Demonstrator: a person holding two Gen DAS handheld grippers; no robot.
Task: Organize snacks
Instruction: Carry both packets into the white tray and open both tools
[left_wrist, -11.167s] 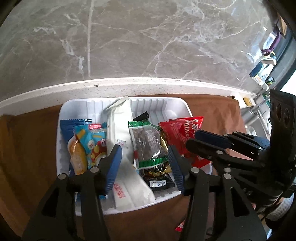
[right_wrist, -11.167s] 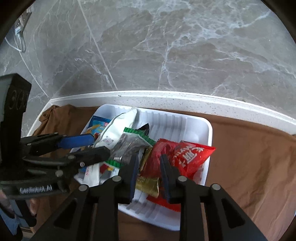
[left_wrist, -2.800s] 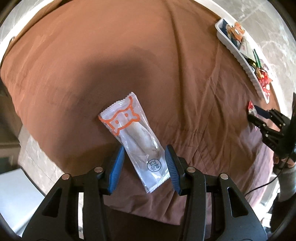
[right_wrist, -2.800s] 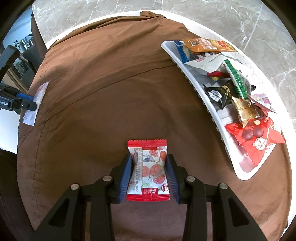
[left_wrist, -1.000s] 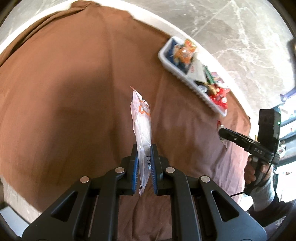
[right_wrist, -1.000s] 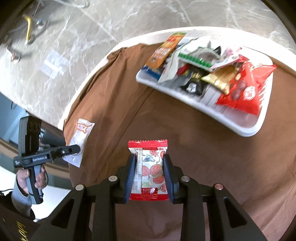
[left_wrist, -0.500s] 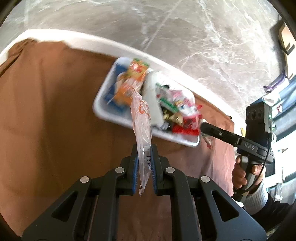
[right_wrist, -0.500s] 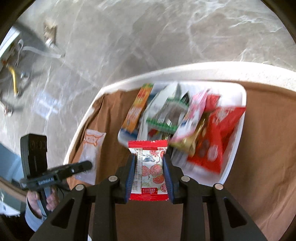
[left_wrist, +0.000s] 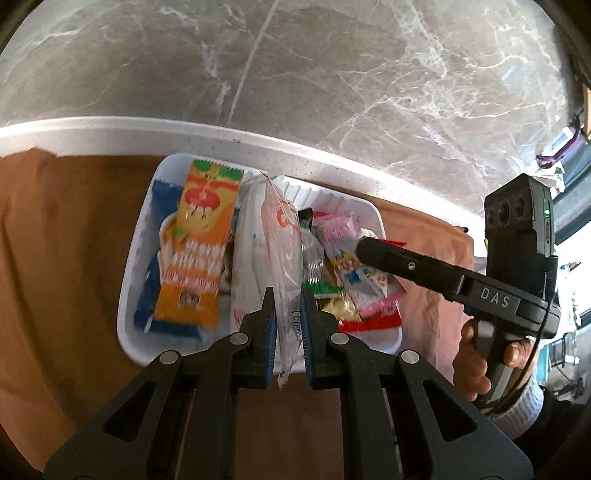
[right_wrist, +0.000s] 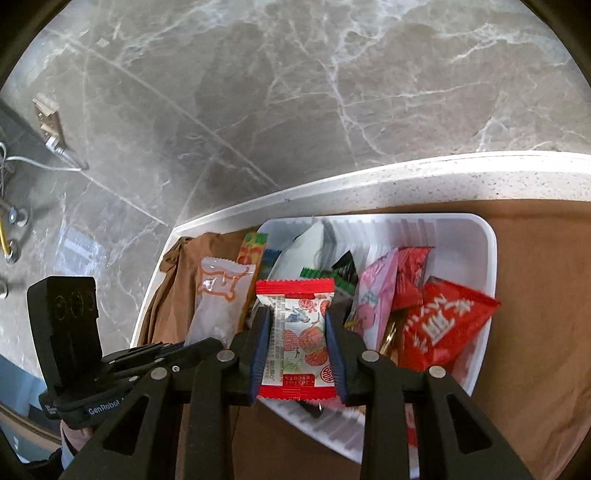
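Two tongs, both over the near edge of one white tray (left_wrist: 130, 258) on the brown-clothed tabletop (left_wrist: 55, 258).

Left tongs (left_wrist: 288, 325): pinched narrow on a clear packet with orange print (left_wrist: 280, 236). Seen edge-on from its own camera, so the print is unreadable; bottom corner hangs below the pads. Long axis runs straight away from the tongs, far end out over the tray. In the right wrist view the same packet (right_wrist: 218, 302) shows its flat face, just left of the right tongs.

Right tongs (right_wrist: 297, 347): closed on one red-edged strawberry packet (right_wrist: 295, 332), gripped by its two long sides, long axis pointing forward from the tongs, face up. It covers part of the tray contents behind it.

Tray contents heaped and overlapping; full count not possible. Distinct: one orange packet (left_wrist: 199, 251) lying lengthwise ahead-left of the left tongs, one red bag (right_wrist: 443, 325) ahead-right of the right tongs, one pink packet (right_wrist: 373, 295) beside it. Blue wrapper mostly buried under the orange one.
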